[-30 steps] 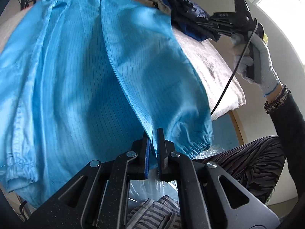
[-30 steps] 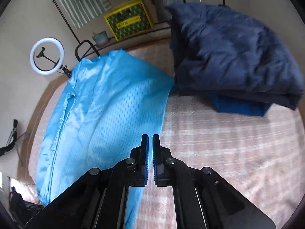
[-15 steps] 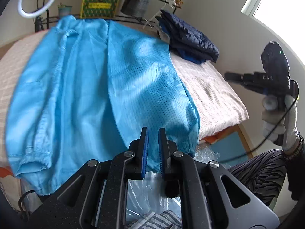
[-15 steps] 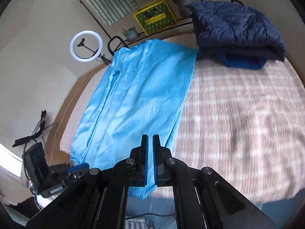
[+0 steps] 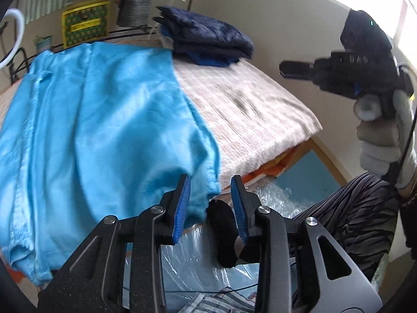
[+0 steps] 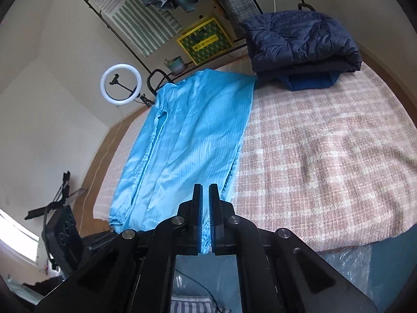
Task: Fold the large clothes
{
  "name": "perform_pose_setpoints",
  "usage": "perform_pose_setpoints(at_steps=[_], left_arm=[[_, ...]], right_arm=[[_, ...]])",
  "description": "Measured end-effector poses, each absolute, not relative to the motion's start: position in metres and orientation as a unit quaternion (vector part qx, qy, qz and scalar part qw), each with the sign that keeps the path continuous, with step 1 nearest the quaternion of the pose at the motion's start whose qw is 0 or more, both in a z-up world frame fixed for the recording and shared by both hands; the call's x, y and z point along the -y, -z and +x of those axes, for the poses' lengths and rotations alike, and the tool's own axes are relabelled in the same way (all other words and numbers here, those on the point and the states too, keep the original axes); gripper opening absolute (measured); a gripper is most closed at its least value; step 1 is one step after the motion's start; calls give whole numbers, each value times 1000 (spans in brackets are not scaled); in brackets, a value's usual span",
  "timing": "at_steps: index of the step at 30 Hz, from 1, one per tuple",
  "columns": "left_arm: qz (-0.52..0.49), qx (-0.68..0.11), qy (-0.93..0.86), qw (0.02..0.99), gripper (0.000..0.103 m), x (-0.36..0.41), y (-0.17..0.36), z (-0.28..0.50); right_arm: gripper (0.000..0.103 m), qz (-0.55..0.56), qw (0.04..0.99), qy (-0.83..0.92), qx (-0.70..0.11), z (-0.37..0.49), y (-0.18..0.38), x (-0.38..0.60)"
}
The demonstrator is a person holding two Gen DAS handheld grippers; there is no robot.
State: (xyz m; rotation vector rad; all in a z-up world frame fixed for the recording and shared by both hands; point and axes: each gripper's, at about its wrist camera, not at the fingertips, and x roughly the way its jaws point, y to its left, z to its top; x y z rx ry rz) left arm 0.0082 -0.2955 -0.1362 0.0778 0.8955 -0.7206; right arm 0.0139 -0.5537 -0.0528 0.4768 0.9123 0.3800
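A large bright blue garment [image 5: 104, 120] lies spread flat on the left half of a bed, its cuffed ends at the near edge. My left gripper [image 5: 210, 180] hovers just off that edge with its jaws opening. The garment's near hem shows in the gap, and the pads do not press on it. In the right wrist view the same garment [image 6: 192, 135] stretches away to the left. My right gripper [image 6: 206, 186] is shut with nothing in it, near the bed's front edge. From the left wrist view, the right gripper [image 5: 284, 69] sits in a gloved hand [image 5: 380, 140], raised at the right.
A pink checked cover [image 6: 325, 156] tops the bed. A folded navy stack [image 6: 299, 41] sits at its far right corner. A ring light [image 6: 121, 84], a clothes rack and a yellow box [image 6: 206, 39] stand behind. Clear plastic sheet [image 5: 273, 198] and the person's striped trousers [image 5: 351, 214] lie below the edge.
The left jaws opened and let go of the garment's hem, which now rests on the bed. Both grippers drew back from the bed, so more of it shows.
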Motion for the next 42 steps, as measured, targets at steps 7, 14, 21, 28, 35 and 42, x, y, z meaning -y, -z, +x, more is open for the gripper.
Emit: perform_pose_setpoints(at_steps=[7, 14, 21, 28, 35, 42], left_arm=[[124, -438, 322, 830, 49, 352, 167, 15], [148, -452, 292, 830, 49, 356, 199, 27], [170, -419, 291, 843, 19, 355, 199, 25], [4, -461, 310, 831, 10, 310, 172, 50], [-108, -459, 314, 824, 10, 270, 150, 57], [-140, -462, 311, 818, 9, 258, 153, 57]], right_arm=[[20, 283, 840, -165, -433, 15, 63, 587], [20, 281, 836, -166, -441, 37, 60, 591], [20, 284, 827, -189, -448, 80, 59, 576], [27, 275, 816, -178, -476, 164, 98, 548], [28, 340, 778, -126, -513, 235, 167, 539], [23, 362, 759, -134, -524, 267, 191, 508]])
